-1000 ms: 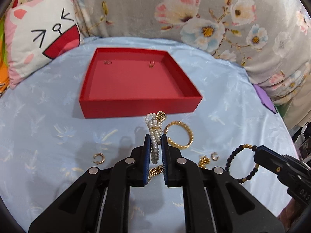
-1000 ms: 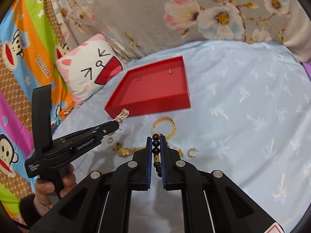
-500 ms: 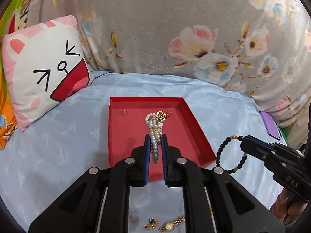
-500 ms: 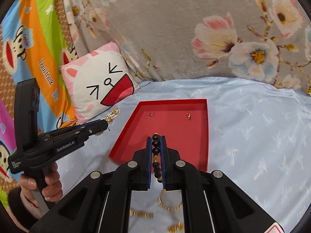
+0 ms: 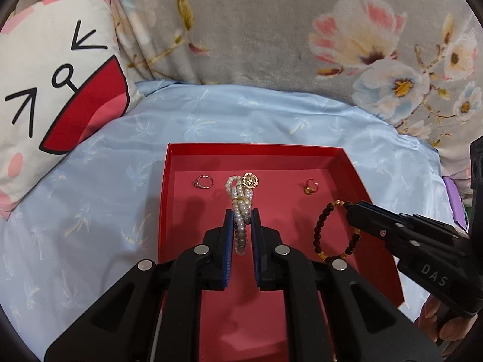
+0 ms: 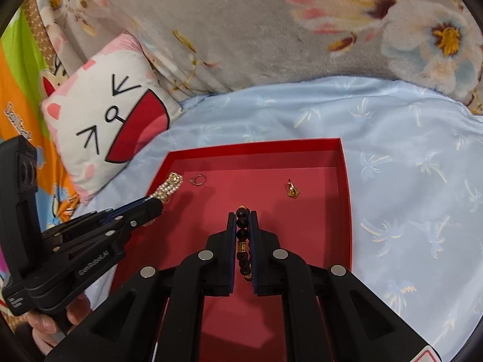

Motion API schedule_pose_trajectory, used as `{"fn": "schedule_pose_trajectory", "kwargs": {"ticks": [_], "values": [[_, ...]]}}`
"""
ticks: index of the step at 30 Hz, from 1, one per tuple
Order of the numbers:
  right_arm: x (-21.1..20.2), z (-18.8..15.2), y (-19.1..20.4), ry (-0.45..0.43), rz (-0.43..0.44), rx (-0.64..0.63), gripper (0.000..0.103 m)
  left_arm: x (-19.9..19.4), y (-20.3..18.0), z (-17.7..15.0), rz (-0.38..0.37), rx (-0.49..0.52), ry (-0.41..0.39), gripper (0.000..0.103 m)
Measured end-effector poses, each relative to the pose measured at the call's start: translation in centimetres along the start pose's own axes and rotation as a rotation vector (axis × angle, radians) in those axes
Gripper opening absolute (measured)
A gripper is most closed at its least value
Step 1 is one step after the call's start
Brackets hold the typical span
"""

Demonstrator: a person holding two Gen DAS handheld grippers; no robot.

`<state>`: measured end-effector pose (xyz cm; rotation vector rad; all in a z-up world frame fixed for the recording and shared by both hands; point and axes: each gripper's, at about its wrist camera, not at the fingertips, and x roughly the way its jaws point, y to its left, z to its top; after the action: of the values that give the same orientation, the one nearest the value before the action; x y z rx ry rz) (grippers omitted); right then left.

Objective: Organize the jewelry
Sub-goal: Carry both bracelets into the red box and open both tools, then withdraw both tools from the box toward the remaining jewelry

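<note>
1. Over the shallow red cardboard tray (image 5: 356,178), which lies on a pale blue satin sheet with a palm pattern (image 5: 99,199), both black two-finger grippers hang side by side, pointing down at a slant.
2. The left gripper (image 5: 241,220) is pinched narrow on a white pearl bracelet with a round gold charm (image 5: 240,194); the strands stick up past the blue pads, clear of the tray floor. From the right wrist view the same gripper (image 6: 157,203) shows at the left, the pearls (image 6: 171,185) jutting from its tip above the tray's left edge.
3. The right gripper (image 6: 242,220) is clamped tight on a bracelet of dark round beads with gold spacers (image 6: 242,235). In the left wrist view it (image 5: 351,209) comes in from the right, and the beaded loop (image 5: 332,229) dangles from its tip above the tray's right half.
4. Two rings lie on the tray floor near the far wall, well apart: a thin silver ring with a small stone (image 5: 203,181) on the left and a gold ring (image 5: 310,185) on the right.
5. A white and pink cushion with a cartoon face (image 6: 105,120) leans at the left, against a grey floral blanket (image 5: 271,36) behind the sheet.
</note>
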<state>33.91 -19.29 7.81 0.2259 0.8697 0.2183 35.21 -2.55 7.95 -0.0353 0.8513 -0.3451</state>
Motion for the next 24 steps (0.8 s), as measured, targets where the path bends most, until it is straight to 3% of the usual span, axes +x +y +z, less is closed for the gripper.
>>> {"fn": "schedule_pose_trajectory", "kwargs": {"ticks": [8, 9, 12, 13, 18, 24], "values": [[1.9, 0.5, -2.3, 0.001, -0.157, -0.006, 0.010, 2.6, 1.1, 0.1, 0.042, -0.029, 0.028, 0.011], [1.6, 0.5, -2.6, -0.009, -0.168, -0.003, 0.012, 2.6, 1.2, 0.0, 0.045, -0.028, 0.026, 0.014], [-0.5, 0.0, -3.0, -0.058, -0.171, 0.002, 0.019, 1.5, 1.4, -0.3, 0.064, -0.038, -0.003, 0.044], [-1.4, -0.4, -3.0, -0.078, -0.170, -0.003, 0.020, 0.9, 1.4, -0.5, 0.060, -0.043, -0.022, 0.047], [-7.3, -4.7, -1.7, -0.177, -0.154, -0.068, 0.034, -3.3, 1.5, -2.7, 0.047, -0.049, -0.076, 0.048], [-12.4, -12.2, 0.1, -0.194, -0.104, -0.076, 0.037, -8.8, 0.7, -7.8, 0.005, -0.062, -0.116, 0.048]]}}
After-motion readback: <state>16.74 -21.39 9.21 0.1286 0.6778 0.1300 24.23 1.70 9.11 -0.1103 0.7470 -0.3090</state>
